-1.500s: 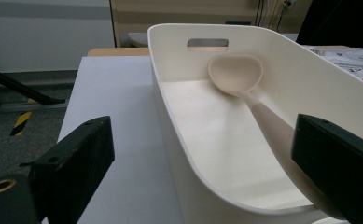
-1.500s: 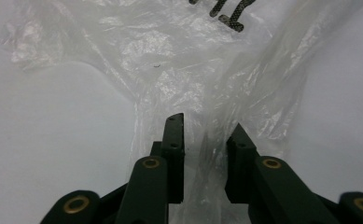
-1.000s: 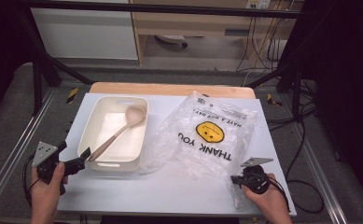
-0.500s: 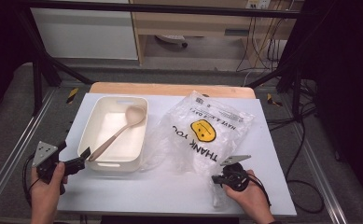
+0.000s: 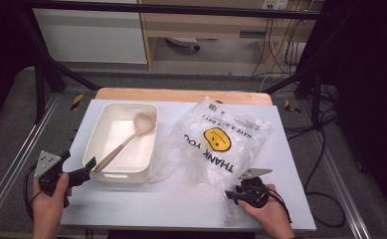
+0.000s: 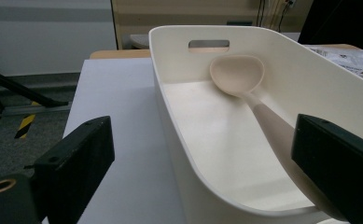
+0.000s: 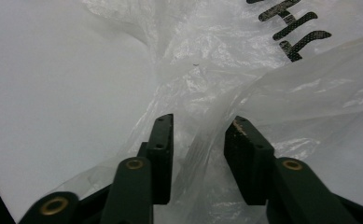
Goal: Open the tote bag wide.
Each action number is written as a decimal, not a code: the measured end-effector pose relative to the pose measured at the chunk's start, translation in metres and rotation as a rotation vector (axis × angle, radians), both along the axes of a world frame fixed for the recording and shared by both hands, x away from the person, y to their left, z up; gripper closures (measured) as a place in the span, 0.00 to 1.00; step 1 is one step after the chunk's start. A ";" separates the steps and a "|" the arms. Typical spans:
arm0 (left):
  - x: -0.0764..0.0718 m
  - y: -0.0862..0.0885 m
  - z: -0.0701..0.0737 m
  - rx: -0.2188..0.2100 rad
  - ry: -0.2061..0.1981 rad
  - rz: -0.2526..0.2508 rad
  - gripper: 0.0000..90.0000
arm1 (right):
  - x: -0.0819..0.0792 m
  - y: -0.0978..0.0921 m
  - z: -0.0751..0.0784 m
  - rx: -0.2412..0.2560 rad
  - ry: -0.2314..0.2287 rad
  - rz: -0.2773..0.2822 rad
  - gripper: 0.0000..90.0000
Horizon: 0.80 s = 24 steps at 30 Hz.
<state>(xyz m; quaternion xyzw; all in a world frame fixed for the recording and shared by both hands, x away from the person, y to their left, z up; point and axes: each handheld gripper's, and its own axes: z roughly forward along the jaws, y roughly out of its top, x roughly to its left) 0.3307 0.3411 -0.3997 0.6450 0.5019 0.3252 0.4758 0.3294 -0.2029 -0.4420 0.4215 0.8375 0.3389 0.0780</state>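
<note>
- Two grippers low at the table's near edge, one in each hand.
- Left gripper at 8 o'clock, level, aimed at the bin's near-left corner. Jaws wide apart, holding nothing; in the left gripper view they straddle that corner.
- Right gripper at 5 o'clock, pointing toward 9 o'clock, low over the bag's near edge.
- Its jaws are partly apart with a fold of clear film between them; not clamped.
- Spoon lies diagonally in the bin, bowl at the far-right corner, handle end on the near-left rim, just beside the left jaws.
- Bag lies flat, crumpled, touching the bin's right side.
</note>
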 end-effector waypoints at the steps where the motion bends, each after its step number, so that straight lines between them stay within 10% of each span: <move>1: 0.000 0.000 0.000 0.000 0.000 0.000 0.06 | 0.000 0.000 0.000 -0.002 -0.002 0.000 0.65; 11: 0.000 0.000 0.000 -0.001 -0.001 -0.001 0.06 | 0.000 -0.007 0.001 -0.006 -0.082 -0.080 0.15; 24: 0.000 -0.001 0.000 -0.003 -0.005 -0.003 0.06 | 0.002 -0.012 0.011 0.012 -0.088 -0.118 0.06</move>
